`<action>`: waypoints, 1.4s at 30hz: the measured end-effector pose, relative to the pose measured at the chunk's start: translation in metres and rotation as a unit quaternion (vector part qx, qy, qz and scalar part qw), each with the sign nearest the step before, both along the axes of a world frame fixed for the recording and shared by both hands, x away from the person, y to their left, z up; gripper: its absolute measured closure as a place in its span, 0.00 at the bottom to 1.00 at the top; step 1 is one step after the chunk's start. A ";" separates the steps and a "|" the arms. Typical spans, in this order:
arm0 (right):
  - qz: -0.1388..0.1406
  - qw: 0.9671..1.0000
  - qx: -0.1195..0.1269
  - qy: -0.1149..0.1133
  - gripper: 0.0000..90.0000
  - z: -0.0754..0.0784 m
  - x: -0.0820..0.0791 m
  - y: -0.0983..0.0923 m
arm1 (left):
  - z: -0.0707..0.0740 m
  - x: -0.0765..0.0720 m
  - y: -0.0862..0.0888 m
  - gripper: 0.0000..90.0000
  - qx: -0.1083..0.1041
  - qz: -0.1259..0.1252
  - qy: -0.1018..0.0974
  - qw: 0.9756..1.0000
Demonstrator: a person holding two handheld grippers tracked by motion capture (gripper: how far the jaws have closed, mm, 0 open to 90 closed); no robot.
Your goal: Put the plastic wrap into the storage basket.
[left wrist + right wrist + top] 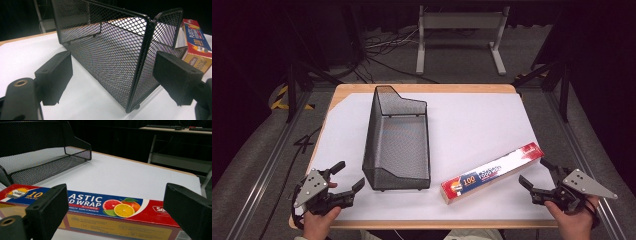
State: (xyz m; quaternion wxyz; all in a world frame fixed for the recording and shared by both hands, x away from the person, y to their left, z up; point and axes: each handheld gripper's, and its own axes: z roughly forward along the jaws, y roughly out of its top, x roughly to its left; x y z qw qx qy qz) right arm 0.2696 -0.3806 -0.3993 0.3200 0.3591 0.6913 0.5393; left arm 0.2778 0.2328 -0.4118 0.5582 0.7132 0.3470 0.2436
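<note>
A black wire-mesh basket (397, 140) stands on the white table cover, left of centre, its tall end far from me. A long red-and-blue plastic wrap box (493, 172) lies flat and slanted to its right. My left gripper (348, 175) rests open at the front left, aimed at the basket's near left corner (140, 75), with nothing between its jaws. At the front right my right gripper (537, 172) is open just short of the box's red end (120, 210); the box lies across its view, untouched.
The white cover (472, 125) spans the wooden table (422, 88). A white metal stand (459, 30) and cables lie on the floor beyond the far edge. Black frame posts (292, 85) flank the table.
</note>
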 end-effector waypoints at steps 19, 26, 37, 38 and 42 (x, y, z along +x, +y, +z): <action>0.080 0.997 -0.012 0.002 0.39 0.011 0.002 0.025 | 0.000 -0.001 0.001 0.19 0.001 0.001 -0.001 1.000; 0.177 0.983 -0.032 0.029 0.74 0.016 0.007 0.064 | 0.000 -0.001 0.000 0.19 0.006 0.000 -0.003 1.000; 0.254 0.963 -0.065 0.060 1.00 0.019 0.005 0.101 | -0.001 -0.001 0.000 0.19 0.006 0.001 -0.002 1.000; 0.254 0.963 -0.065 0.060 1.00 0.019 0.005 0.101 | -0.001 -0.001 0.000 0.19 0.006 0.001 -0.001 1.000; 0.271 0.958 -0.071 0.065 1.00 0.022 0.005 0.110 | -0.001 -0.001 -0.001 0.19 0.007 0.000 -0.002 1.000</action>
